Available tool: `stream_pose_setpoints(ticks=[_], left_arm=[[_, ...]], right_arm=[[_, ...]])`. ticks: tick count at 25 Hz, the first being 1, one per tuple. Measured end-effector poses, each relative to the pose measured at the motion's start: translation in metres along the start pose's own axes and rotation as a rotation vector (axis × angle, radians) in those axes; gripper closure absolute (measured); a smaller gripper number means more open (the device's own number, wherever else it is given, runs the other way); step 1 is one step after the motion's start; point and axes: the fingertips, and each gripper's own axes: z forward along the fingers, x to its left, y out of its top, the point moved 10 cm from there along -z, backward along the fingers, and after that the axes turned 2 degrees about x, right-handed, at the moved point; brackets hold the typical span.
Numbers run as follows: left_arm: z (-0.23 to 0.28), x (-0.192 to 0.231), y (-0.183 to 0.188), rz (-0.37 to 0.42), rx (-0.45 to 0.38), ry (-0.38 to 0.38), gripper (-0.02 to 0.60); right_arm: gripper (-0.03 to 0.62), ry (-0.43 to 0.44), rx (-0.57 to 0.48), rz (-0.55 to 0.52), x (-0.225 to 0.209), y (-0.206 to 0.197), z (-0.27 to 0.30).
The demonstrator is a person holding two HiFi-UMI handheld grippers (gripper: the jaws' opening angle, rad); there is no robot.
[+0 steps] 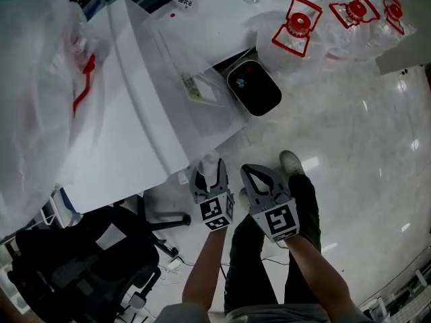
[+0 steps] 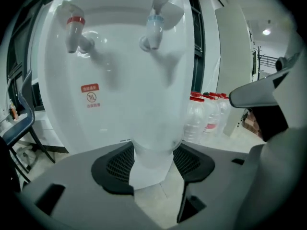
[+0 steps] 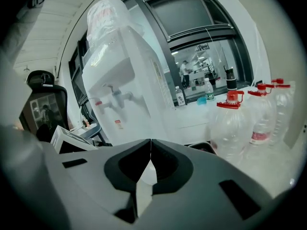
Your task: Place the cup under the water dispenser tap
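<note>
A translucent plastic cup [image 2: 152,150] fills the middle of the left gripper view, and my left gripper [image 2: 153,164] is shut on its lower part. Seen through the cup, the white water dispenser [image 2: 110,104] stands close ahead with a red tap [image 2: 74,30] and a blue tap [image 2: 153,28] high above the cup. In the head view the left gripper [image 1: 209,171] holds the cup [image 1: 211,161] just off the dispenser's [image 1: 135,126] front edge. My right gripper [image 1: 259,173] hangs beside it, shut and empty; its jaws [image 3: 150,145] meet tip to tip.
A black office chair [image 1: 81,261] stands left of the person's legs. A black bin [image 1: 254,86] sits on the floor beside the dispenser. Several empty jugs with red caps [image 1: 296,29] stand beyond it, and the same jugs [image 3: 232,123] show right of the right gripper.
</note>
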Motion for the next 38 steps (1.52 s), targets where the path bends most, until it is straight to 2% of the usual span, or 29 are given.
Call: stream_pose_setpoints(ticks=[5,11,16,25,28,32,38], left_arm=[[0.023,0.004,-0.009,0.002,-0.030,0.049,0.324],[0.045,0.007,-0.010,-0.005,-0.032,0.057,0.324],[0.054,0.008,-0.011,-0.009,-0.026,0.062,0.324],[0.057,0.010,-0.010,-0.008,-0.032,0.049,0.312],[0.060,0.011,-0.008,-0.017,-0.025,0.045,0.275],[0.059,0.010,-0.005,-0.002,-0.021,0.038,0.272],[0.044,0.008,-0.010,-0.001,0.012,0.029,0.258]], right_arm=[[0.583,-0.050,-0.005,0.028,-0.011,-0.006,-0.007],[0.583,-0.113,0.002,0.065,-0.026,-0.017,-0.017],[0.583,-0.134,0.002,0.077,-0.033,-0.017,-0.019],[0.583,-0.134,0.023,0.078,-0.033,-0.021,-0.020],[0.583,-0.134,-0.002,0.084,-0.032,-0.017,-0.019],[0.583,-0.133,-0.025,0.083,-0.031,-0.014,-0.019],[0.583,-0.119,0.010,0.071,-0.032,-0.011,-0.026]])
